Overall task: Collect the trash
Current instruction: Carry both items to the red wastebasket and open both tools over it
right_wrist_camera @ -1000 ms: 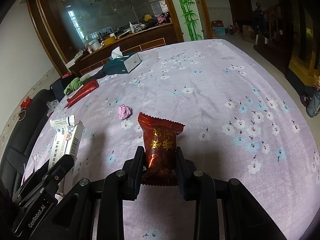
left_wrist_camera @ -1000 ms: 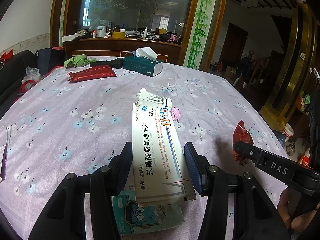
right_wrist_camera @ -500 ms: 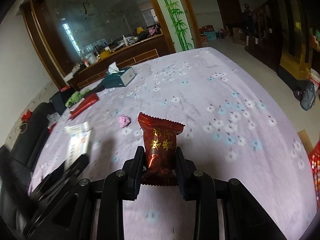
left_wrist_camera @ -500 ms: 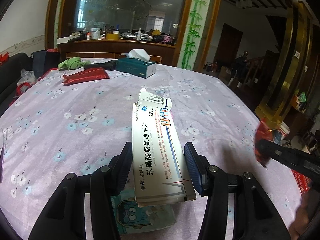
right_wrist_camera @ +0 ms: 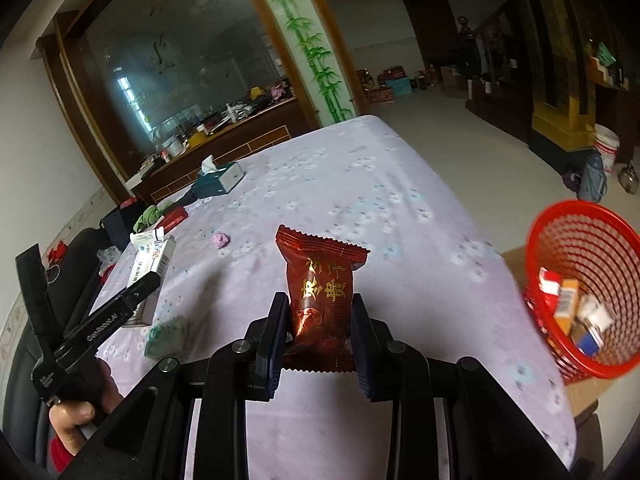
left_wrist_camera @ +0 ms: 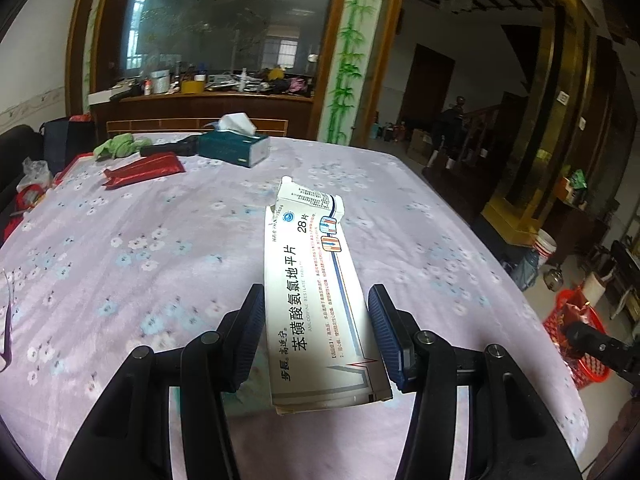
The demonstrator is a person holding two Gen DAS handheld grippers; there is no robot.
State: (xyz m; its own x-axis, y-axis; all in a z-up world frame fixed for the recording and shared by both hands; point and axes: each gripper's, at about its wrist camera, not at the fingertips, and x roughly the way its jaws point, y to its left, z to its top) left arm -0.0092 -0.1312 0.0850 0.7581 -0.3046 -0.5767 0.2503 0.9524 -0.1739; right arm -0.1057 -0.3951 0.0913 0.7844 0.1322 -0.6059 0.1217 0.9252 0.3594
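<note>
A large table (left_wrist_camera: 120, 280) draped in a lilac cloth printed with small white and blue blossoms fills the room's centre. At its far end sits a teal tissue box (left_wrist_camera: 234, 148), a tissue standing up from its slot. Left of it lie a crumpled green cloth (left_wrist_camera: 120, 146), a dark elongated object (left_wrist_camera: 170, 148) and a glossy red packet (left_wrist_camera: 140, 170). A small pink crumpled wad (right_wrist_camera: 221, 239) rests mid-table. Nearer, a greenish crumpled wrapper (right_wrist_camera: 168, 334) lies on the cloth. On the floor off the right edge stands a red mesh basket (right_wrist_camera: 576, 248) holding small cartons.
</note>
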